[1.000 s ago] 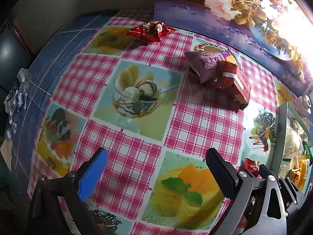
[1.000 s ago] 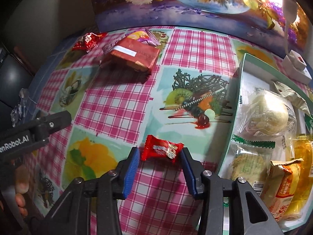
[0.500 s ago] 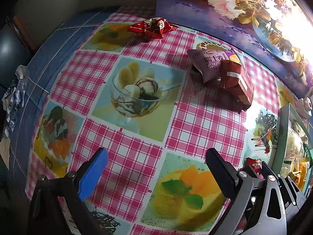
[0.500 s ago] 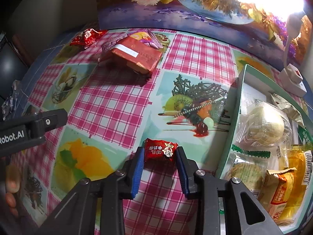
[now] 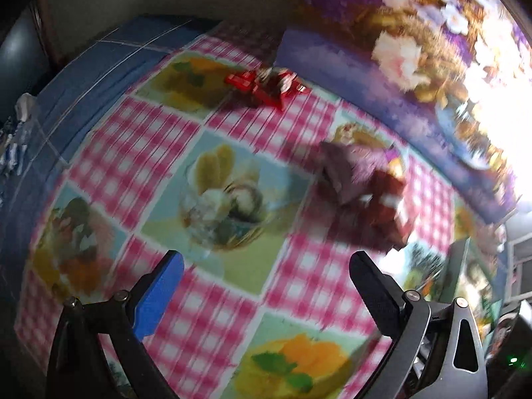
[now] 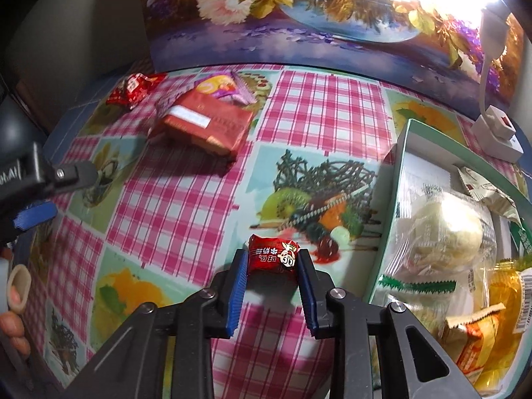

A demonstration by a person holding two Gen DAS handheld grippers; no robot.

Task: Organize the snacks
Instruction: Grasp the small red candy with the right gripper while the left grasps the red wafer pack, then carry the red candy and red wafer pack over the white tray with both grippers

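My right gripper [image 6: 272,259] is shut on a small red candy [image 6: 273,254] and holds it just left of the green box [image 6: 404,153], which holds several wrapped snacks. My left gripper [image 5: 266,272] is open and empty above the checkered tablecloth. On the cloth lie a red-brown snack pack [image 6: 204,124] over a purple packet [image 6: 222,88], and red candies [image 6: 133,88] at the far left. The left wrist view is blurred but shows the same pack [image 5: 387,206], purple packet [image 5: 349,169] and red candies [image 5: 269,84].
A flower picture [image 6: 299,16] stands along the back of the table. A white power adapter [image 6: 495,133] with a cable sits behind the box. The left gripper shows at the left edge of the right wrist view [image 6: 36,196]. The table's blue edge [image 5: 83,76] drops off at the left.
My right gripper has closed tighter on the red candy and lifted it slightly. My left gripper is moving forward toward the far snacks, blurring its view.
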